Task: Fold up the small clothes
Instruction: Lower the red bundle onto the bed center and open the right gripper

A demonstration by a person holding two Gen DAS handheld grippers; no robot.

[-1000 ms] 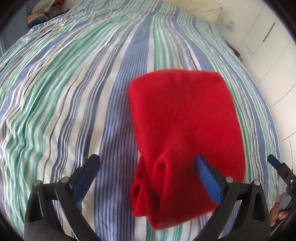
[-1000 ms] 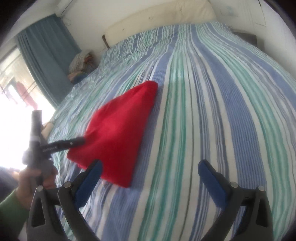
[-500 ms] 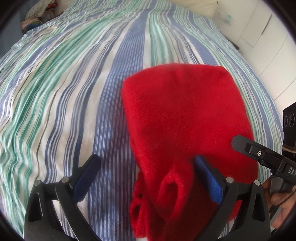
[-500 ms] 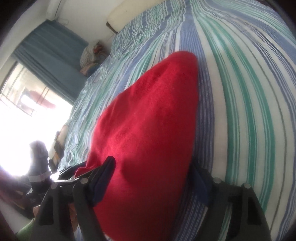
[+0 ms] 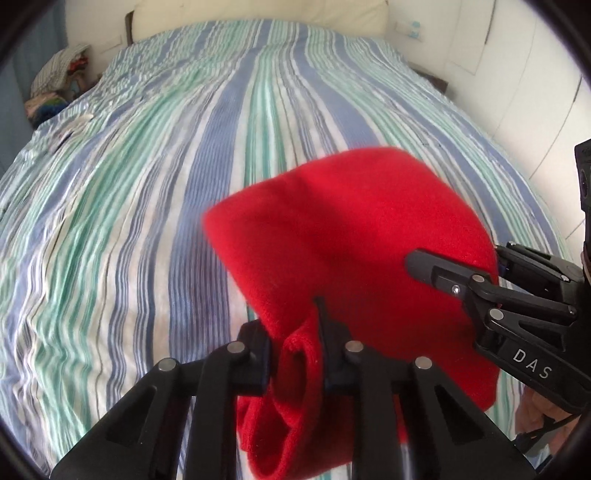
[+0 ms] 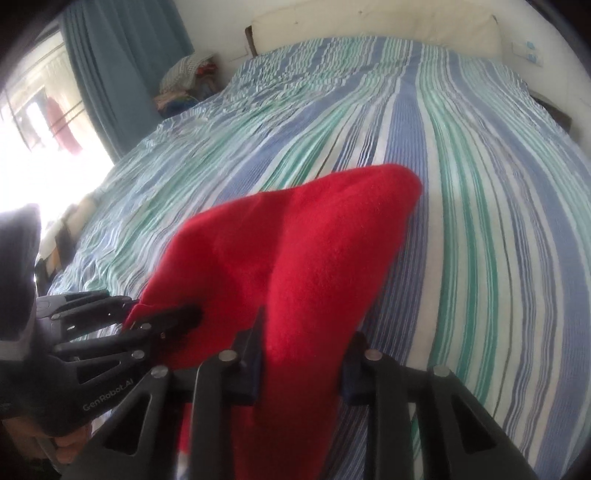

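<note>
- Striped bedding in blue, green and white covered the bed (image 5: 155, 229) that served as my work area, with a pale headboard (image 6: 369, 26) at the far end, a blue curtain (image 6: 122, 62) by the bright window and a heap of other clothes (image 5: 55, 85) near the far corner.
- Toward the near edge of the bed I had the red garment (image 5: 351, 236), a small fleecy piece, partly raised off the cover, its far end hanging close to the stripes.
- On my left tongs (image 5: 295, 354) the jaws were closing, and a rolled red hem sat pinched between them; the pads looked pressed into the fabric.
- On my right tongs (image 6: 301, 363) the jaws were closing too, with a thick band of red cloth filling the gap from pad to pad, so I read that as a grip as well.
- Each camera caught the other tongs alongside, both biting the same near edge a little apart.
- I judged the step as the pick-up of the near edge before a fold; no fresh crease was laid yet.
- Next, I reckoned, both grips needed to travel together, carrying the held edge over toward the far end, kept level so the corners met.
- Slack between the two tongs could bunch, so a slight spread apart seemed wise before lowering.
- Release only made sense once the cloth lay flat on the bed.
</note>
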